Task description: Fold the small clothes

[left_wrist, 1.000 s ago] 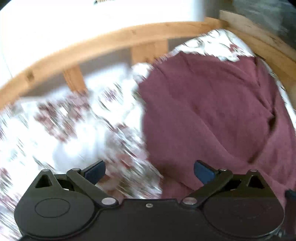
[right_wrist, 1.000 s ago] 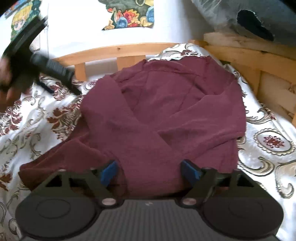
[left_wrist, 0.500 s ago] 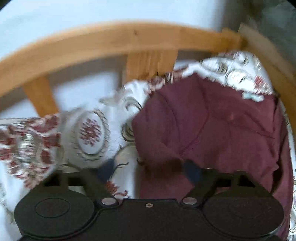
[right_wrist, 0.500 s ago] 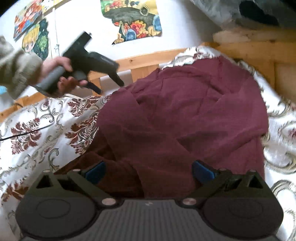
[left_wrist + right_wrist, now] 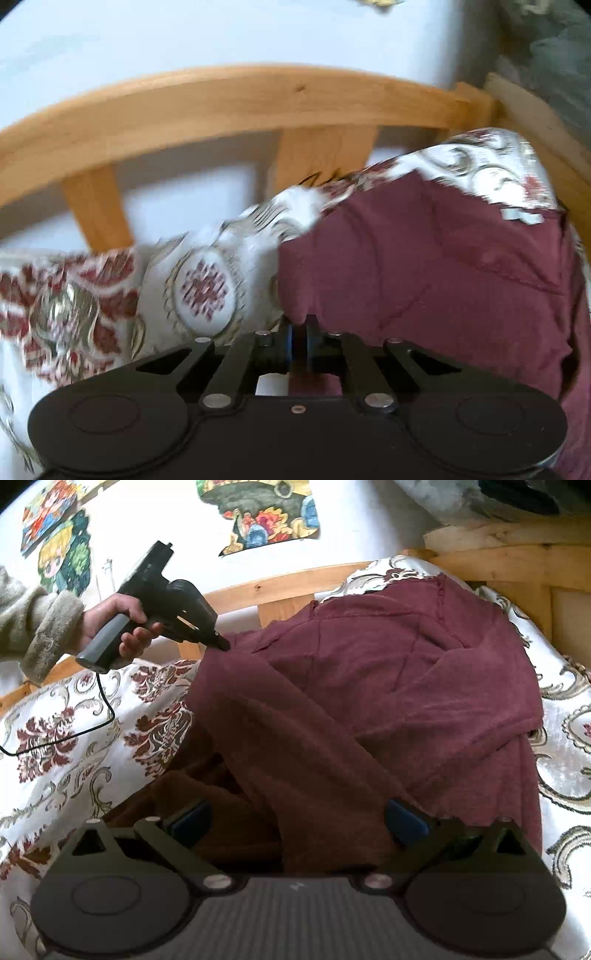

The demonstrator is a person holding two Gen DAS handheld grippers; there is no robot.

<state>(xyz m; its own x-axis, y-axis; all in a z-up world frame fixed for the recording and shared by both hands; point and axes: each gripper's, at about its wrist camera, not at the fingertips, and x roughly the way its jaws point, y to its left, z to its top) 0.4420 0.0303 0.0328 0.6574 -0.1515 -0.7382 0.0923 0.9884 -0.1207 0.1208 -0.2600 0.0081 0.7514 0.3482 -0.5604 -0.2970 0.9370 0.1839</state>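
Now my left gripper point(image 5: 298, 332) is clenched on the top point(image 5: 369, 701) at its ten-o'clock corner; the top lies spread on the bedspread point(image 5: 66, 738). My right gripper point(image 5: 297, 821) gapes at six o'clock. I judge a fold begins: lift that corner and carry it across.

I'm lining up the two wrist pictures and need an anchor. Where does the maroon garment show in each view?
Left wrist: the maroon garment fills the right half, its left edge pinched in the left gripper.
Right wrist: it covers the centre, above the open right gripper.
Shared landmark: the curved wooden rail behind the garment.
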